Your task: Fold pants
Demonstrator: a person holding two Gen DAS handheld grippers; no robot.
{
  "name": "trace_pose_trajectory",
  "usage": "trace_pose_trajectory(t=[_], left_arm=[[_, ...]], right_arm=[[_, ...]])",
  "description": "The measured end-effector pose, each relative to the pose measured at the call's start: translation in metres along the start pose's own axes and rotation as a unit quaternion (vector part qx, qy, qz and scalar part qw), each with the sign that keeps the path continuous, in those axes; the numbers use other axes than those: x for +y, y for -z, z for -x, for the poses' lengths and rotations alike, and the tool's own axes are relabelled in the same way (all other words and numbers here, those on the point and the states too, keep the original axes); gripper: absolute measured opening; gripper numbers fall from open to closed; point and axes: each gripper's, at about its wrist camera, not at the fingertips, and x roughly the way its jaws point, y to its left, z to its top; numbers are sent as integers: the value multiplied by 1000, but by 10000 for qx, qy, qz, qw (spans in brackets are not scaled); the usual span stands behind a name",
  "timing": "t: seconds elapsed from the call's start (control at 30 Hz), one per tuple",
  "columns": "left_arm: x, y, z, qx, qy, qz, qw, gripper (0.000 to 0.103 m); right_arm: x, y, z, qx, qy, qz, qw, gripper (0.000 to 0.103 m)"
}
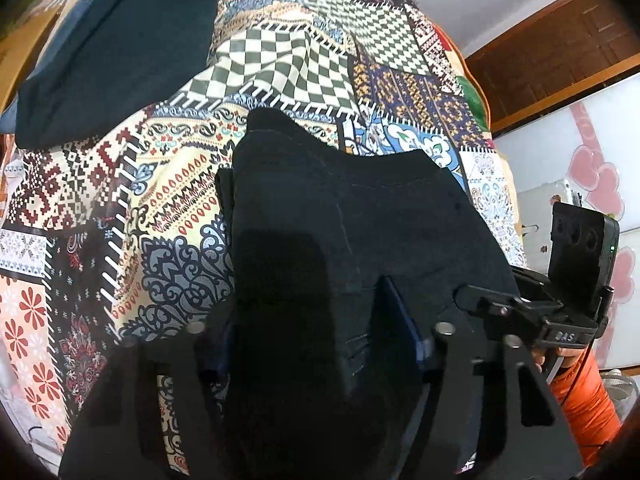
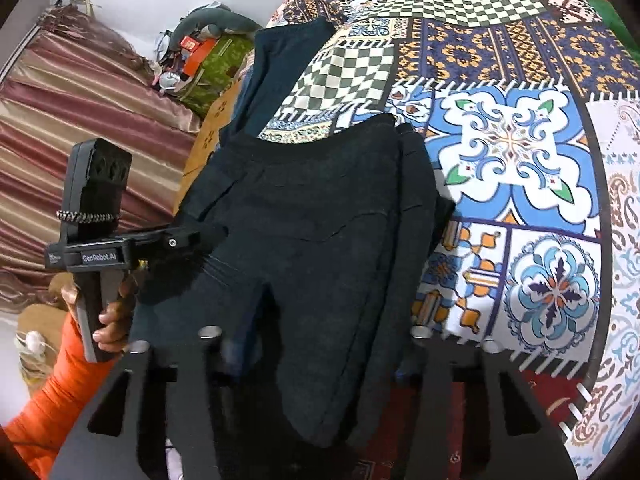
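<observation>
Nearest, the left gripper [image 1: 316, 344] has dark cloth of the pants [image 1: 360, 216] filling the gap between its fingers; the fabric rises as a bunched hump there, so I judge it clamped on a fold of the pants. The right gripper [image 2: 316, 360] likewise has the pants [image 2: 304, 220] running down between its fingers, with cloth packed against both inner faces: gripping the garment, by my reading, though the pads themselves are hidden under the fabric.

The pants lie on the patchwork bedspread [image 1: 172, 208], doubled into a thick stack with layered edges showing along the right side in the right wrist view. Each view shows the other gripper just beside the stack, held by a hand [image 2: 108, 320] in an orange sleeve [image 2: 52, 396].

Further off, a second dark garment [image 1: 116, 52] lies flat on the spread, well apart from the stack on the far left.

Step in hand, in my judgement: both near corners are taken up for a further fold. The next move calls for raising both grips evenly and carrying the near edge over toward the far edge, keeping the layers aligned so that the stack does not slide or splay.
</observation>
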Motion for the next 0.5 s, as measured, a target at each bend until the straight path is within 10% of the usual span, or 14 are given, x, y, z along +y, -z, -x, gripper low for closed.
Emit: trace_pose_trajectory(t=[0.17,0.5], left_arm=[[-2,3,23,-293,-9,-163,9994,34],[-6,-3,100,-1463,-394,-607,9866,27]], right_arm=[[21,-7,7,-129,186,429,9988,25],[81,-55,17,-803,302,1301,9878,22]])
